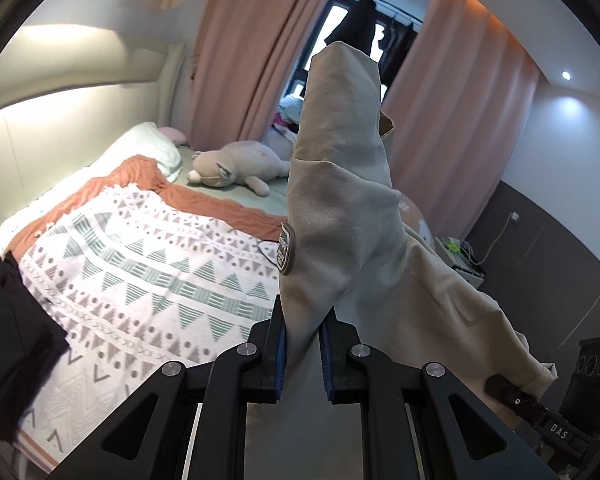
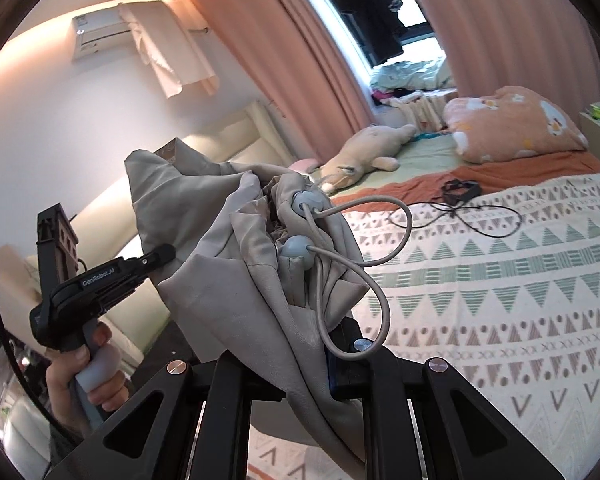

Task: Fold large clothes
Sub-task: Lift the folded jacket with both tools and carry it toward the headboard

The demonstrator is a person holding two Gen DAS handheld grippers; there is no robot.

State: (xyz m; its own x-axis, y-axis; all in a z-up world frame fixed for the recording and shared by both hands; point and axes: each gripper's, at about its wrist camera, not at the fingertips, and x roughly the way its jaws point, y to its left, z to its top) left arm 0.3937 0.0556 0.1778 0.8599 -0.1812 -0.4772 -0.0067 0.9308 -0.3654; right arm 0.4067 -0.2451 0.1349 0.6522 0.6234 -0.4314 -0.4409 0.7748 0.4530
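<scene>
A large beige garment (image 1: 340,168) with a dark sewn patch (image 1: 286,250) hangs in the air over the bed, stretched between both grippers. My left gripper (image 1: 304,344) is shut on a fold of it, blue pads pressing the cloth. The right gripper (image 1: 540,412) holds the other end at the lower right. In the right wrist view the garment (image 2: 228,272) bunches over my right gripper (image 2: 300,368), which is shut on it; its drawstring (image 2: 364,280) and two round toggles dangle. The left gripper (image 2: 162,256), held by a hand (image 2: 96,364), clamps the garment's left edge.
Below lies a bed with a patterned blanket (image 1: 148,272) (image 2: 500,280). A plush toy (image 1: 236,168) and pillows (image 2: 512,124) lie at its far end. Dark clothing (image 1: 12,332) sits at the left edge, a black cable (image 2: 472,208) on the blanket. Pink curtains (image 1: 260,52) frame the window.
</scene>
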